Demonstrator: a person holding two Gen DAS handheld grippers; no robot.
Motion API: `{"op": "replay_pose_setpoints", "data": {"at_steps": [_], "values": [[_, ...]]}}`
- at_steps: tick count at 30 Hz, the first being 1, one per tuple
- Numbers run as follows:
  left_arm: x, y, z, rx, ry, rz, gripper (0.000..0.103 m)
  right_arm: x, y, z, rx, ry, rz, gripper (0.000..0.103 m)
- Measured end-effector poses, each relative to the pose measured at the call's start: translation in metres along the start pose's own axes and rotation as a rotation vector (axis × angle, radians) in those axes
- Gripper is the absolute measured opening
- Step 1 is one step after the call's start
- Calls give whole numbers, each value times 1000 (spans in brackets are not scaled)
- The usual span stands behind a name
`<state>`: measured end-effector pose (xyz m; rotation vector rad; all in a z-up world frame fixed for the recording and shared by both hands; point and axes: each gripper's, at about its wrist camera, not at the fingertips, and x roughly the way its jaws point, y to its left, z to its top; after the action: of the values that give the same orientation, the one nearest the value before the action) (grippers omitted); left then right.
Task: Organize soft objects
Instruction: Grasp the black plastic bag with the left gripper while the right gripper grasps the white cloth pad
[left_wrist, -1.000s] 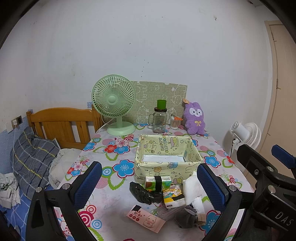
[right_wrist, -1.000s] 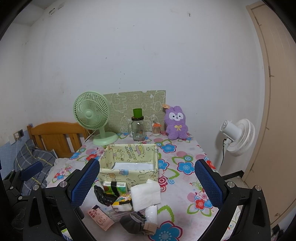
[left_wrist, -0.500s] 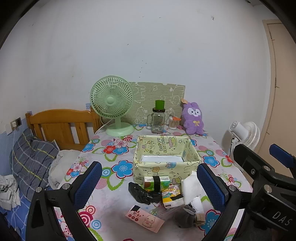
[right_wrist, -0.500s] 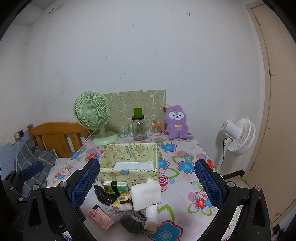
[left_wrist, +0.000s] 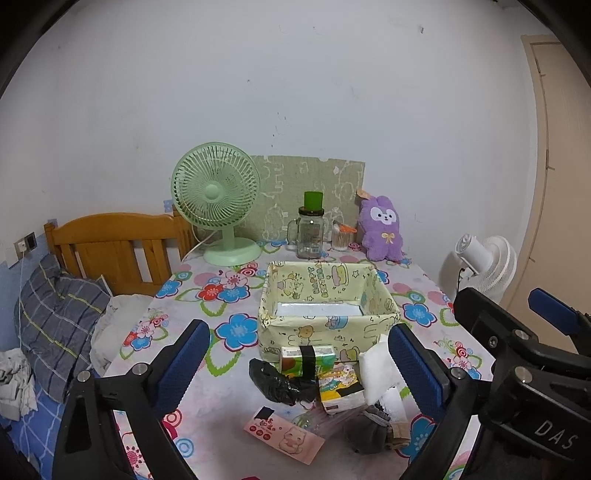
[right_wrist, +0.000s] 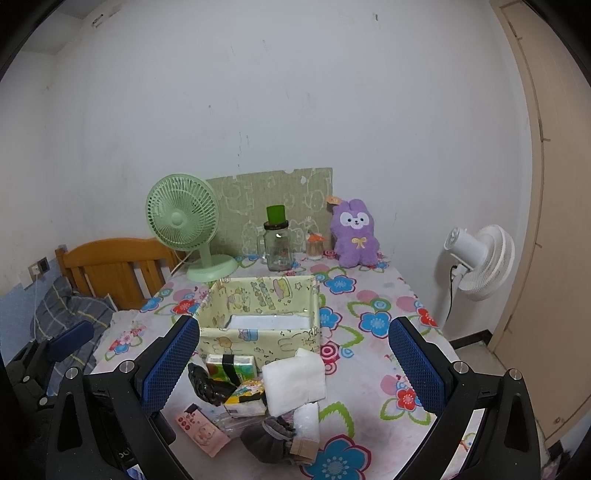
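A pale yellow cartoon-print fabric box (left_wrist: 325, 302) (right_wrist: 258, 314) stands open in the middle of the floral table. In front of it lies a pile: a green tissue pack (left_wrist: 308, 360) (right_wrist: 231, 367), a black bag (left_wrist: 277, 382) (right_wrist: 207, 384), a yellow tissue pack (left_wrist: 338, 386) (right_wrist: 245, 397), a white folded cloth (left_wrist: 378, 373) (right_wrist: 295, 380), a grey sock (left_wrist: 365, 432) (right_wrist: 269, 439) and a pink card (left_wrist: 282, 437) (right_wrist: 201, 430). My left gripper (left_wrist: 295, 369) and right gripper (right_wrist: 291, 365) are both open and empty, held above and short of the pile.
At the table's back stand a green desk fan (left_wrist: 218, 206), a glass jar with green cup (left_wrist: 310, 232) and a purple plush rabbit (left_wrist: 380, 229). A wooden bed headboard (left_wrist: 110, 247) and pillow are left; a white floor fan (right_wrist: 480, 258) and door are right.
Both views have shifted slightly; the left gripper has drifted a little back and up. Nothing on the table has moved.
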<state>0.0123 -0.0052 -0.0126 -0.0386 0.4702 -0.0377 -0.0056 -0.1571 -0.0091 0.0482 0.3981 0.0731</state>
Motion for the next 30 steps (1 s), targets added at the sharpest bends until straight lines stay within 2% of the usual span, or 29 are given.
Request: {"op": "replay_pose_setpoints", "data": {"at_steps": [11, 30], "values": [[32, -1, -14, 16, 63, 13, 92, 37, 1, -15, -1, 70, 21, 102], [116, 14, -42, -24, 265, 15, 85, 125, 4, -47, -1, 269, 19, 95]]}}
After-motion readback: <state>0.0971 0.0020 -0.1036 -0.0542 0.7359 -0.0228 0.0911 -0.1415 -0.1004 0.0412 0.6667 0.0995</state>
